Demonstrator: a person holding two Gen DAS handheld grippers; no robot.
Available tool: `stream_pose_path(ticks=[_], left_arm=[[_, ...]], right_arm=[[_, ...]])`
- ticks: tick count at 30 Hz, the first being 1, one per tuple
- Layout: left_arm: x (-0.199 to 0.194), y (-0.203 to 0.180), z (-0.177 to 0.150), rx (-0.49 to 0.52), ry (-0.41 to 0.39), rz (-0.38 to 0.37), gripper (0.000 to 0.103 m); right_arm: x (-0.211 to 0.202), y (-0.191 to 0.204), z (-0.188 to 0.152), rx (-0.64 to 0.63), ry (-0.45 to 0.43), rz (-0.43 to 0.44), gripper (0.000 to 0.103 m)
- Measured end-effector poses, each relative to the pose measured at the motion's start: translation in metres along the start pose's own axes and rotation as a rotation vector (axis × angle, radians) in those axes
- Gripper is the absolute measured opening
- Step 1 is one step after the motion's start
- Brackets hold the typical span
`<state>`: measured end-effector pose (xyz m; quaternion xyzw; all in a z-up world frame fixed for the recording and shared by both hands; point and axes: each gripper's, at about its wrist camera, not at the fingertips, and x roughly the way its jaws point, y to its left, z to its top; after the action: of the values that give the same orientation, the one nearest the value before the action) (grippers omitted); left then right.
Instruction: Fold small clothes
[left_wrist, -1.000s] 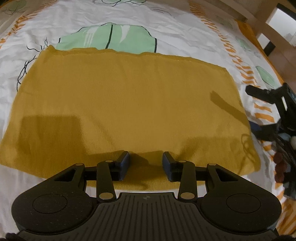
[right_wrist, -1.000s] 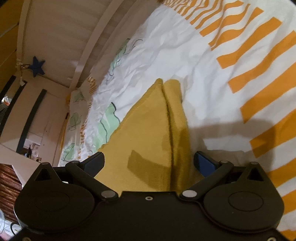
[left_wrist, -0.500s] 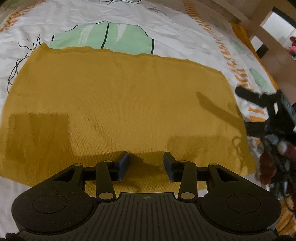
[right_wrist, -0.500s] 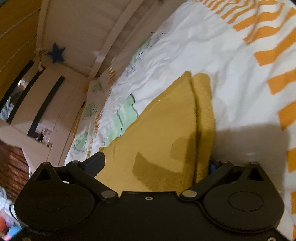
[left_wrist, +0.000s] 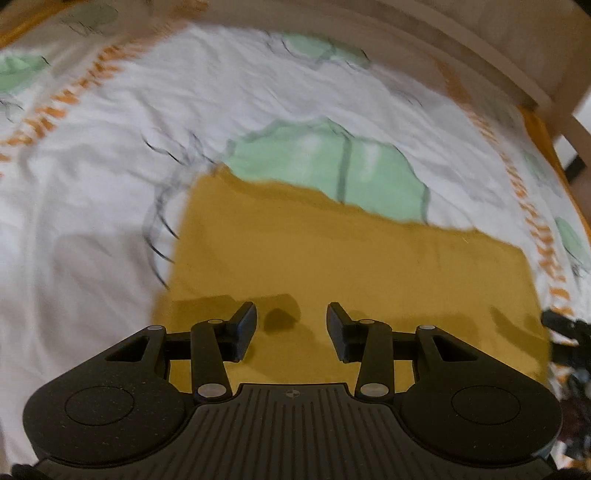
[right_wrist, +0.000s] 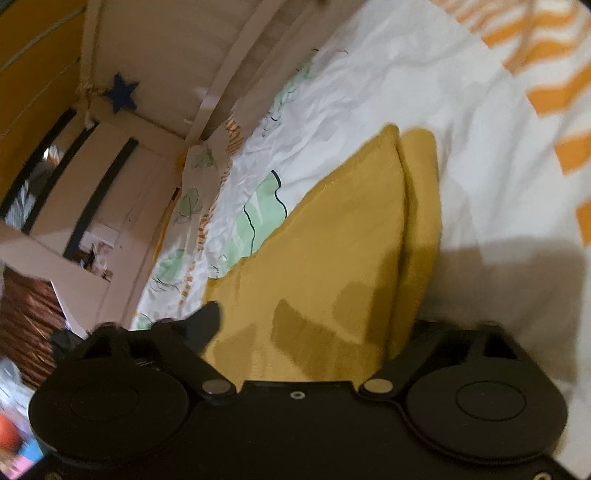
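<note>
One bedsheet (left_wrist: 92, 206), white, printed. One mustard cloth (left_wrist: 351, 266) flat on it, long axis nine to three. My left gripper (left_wrist: 291, 328) half open, empty above cloth. My right gripper (right_wrist: 306, 332) has just been closing around the three o'clock edge; contact unclear.

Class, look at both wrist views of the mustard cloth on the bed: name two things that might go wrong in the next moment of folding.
1. The right gripper has been closing over the mustard cloth's doubled edge with one of its fingers hidden; it may catch only the top layer, so the fold slips apart.
2. The left gripper hangs open above the cloth, gripping nothing; if the right side pulls alone, the cloth may drag askew across the wrinkled bedsheet.
</note>
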<state>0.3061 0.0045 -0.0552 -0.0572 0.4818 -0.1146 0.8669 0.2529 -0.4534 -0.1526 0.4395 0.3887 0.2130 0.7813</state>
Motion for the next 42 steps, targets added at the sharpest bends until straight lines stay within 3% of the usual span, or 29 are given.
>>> stream_pose_path(ticks=[2, 5, 11, 15, 19, 30, 42], left_arm=[[0.004, 0.011, 0.002, -0.014, 0.0, 0.026, 0.041], [0.012, 0.023, 0.008, -0.012, 0.048, 0.002, 0.041], [0.004, 0.031, 0.023, 0.006, 0.002, 0.005, 0.041], [0.001, 0.041, 0.028, -0.012, 0.009, -0.032, 0.041], [-0.002, 0.047, 0.031, 0.004, 0.005, 0.012, 0.041], [-0.011, 0.067, 0.039, -0.033, 0.015, -0.033, 0.041], [-0.024, 0.108, 0.045, -0.127, -0.009, -0.022, 0.041]], right_arm=[[0.001, 0.0, -0.002, 0.009, -0.002, -0.03, 0.069], [0.002, 0.006, -0.004, -0.01, -0.006, -0.073, 0.063], [0.006, 0.013, -0.009, -0.025, -0.035, -0.171, 0.036], [0.007, 0.032, -0.013, -0.098, -0.052, -0.271, 0.028], [0.007, 0.06, -0.013, -0.146, -0.085, -0.32, 0.026], [0.052, 0.14, -0.01, -0.234, -0.048, -0.323, 0.026], [0.135, 0.195, -0.053, -0.351, 0.029, -0.315, 0.025]])
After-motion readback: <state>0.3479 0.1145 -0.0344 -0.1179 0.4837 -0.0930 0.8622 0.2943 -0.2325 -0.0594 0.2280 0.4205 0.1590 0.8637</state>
